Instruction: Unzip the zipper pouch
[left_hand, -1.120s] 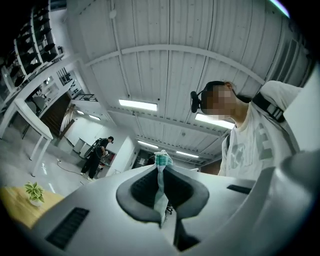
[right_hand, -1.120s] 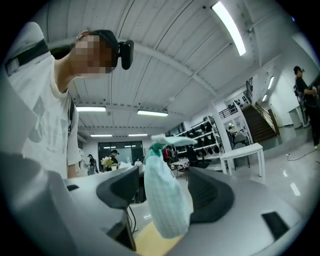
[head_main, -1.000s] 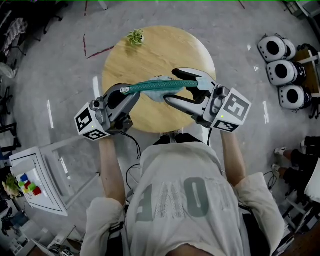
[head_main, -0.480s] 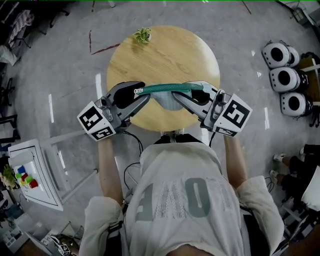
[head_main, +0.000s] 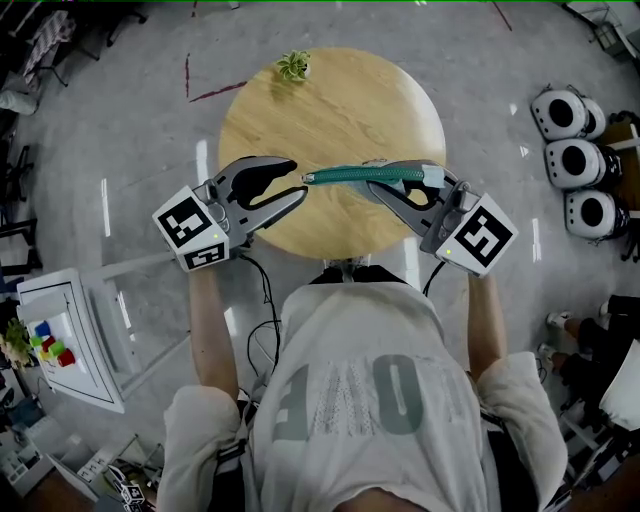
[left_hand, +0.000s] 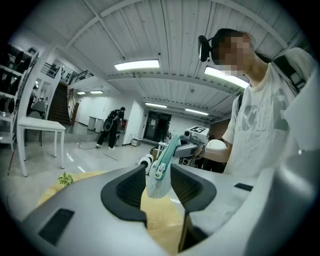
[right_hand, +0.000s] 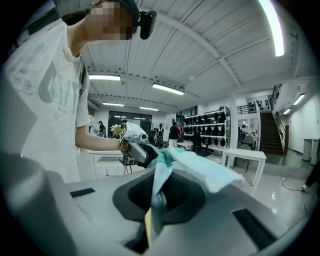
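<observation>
The pale pouch with a teal zipper (head_main: 365, 176) hangs stretched level above the near edge of the round wooden table (head_main: 330, 110). My right gripper (head_main: 376, 182) is shut on the pouch's right part; in the right gripper view the fabric (right_hand: 200, 167) is pinched between its jaws (right_hand: 156, 202). My left gripper (head_main: 298, 179) stands open and its jaws have just been opening. The pouch's left end with the zipper pull (left_hand: 159, 170) lies between the left pads, with a gap on each side.
A small green plant (head_main: 293, 66) stands at the table's far edge. Three white round units (head_main: 575, 160) lie on the floor at the right. At the lower left a white stand holds coloured blocks (head_main: 45, 340). People stand far off in the hall (left_hand: 110, 125).
The right gripper, open a second ago, has shut on the pouch. The left gripper has let go of the pouch's left end and opened. Both grippers have sunk a little.
</observation>
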